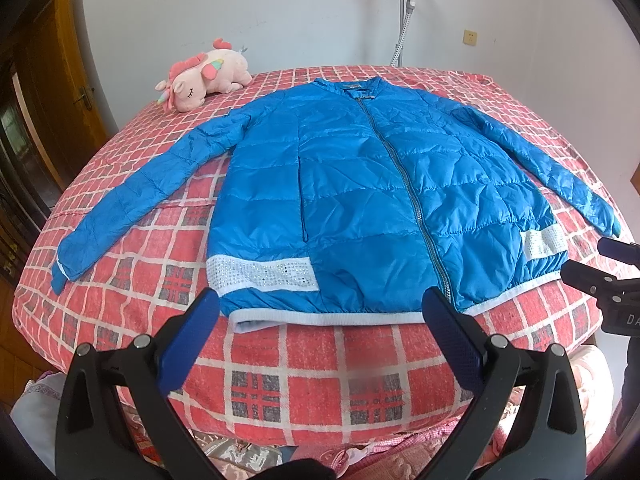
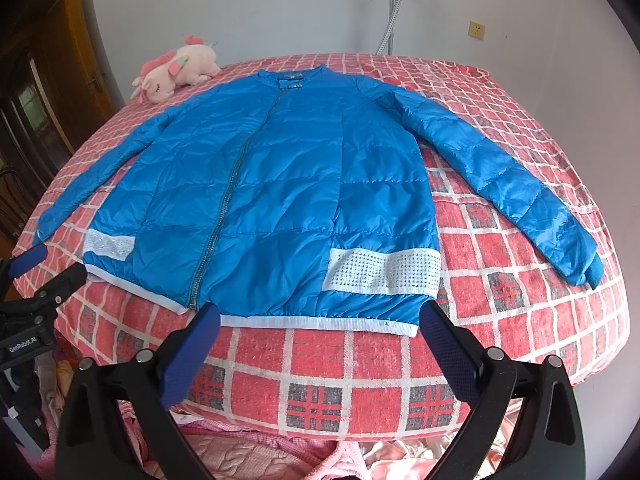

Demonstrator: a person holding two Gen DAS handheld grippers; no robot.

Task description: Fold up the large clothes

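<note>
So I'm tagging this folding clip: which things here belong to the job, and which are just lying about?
Job:
- blue jacket, spread flat, zipped
- left gripper, open
- right gripper, open
- checked bed cover underneath

Lying about:
- pink unicorn plush
- wall socket

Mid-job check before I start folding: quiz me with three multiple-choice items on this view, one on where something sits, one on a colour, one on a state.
1. Where is the plush unicorn?
A. On the jacket's chest
B. On the bed past the jacket's sleeve, near the wall
C. On the floor

2. What colour is the jacket?
A. Blue with white hem and white studded bands
B. Red check
C. Plain black

3. How do the left tongs and right tongs stand?
A. Both shut on the hem
B. Left shut, right open
C. Both open, holding nothing

Answers:
1 B: it lies on the red checked bedspread beyond the spread sleeve.
2 A: the shell is blue, the trim white.
3 C: each pair of fingers stands wide apart near the hem.
</note>
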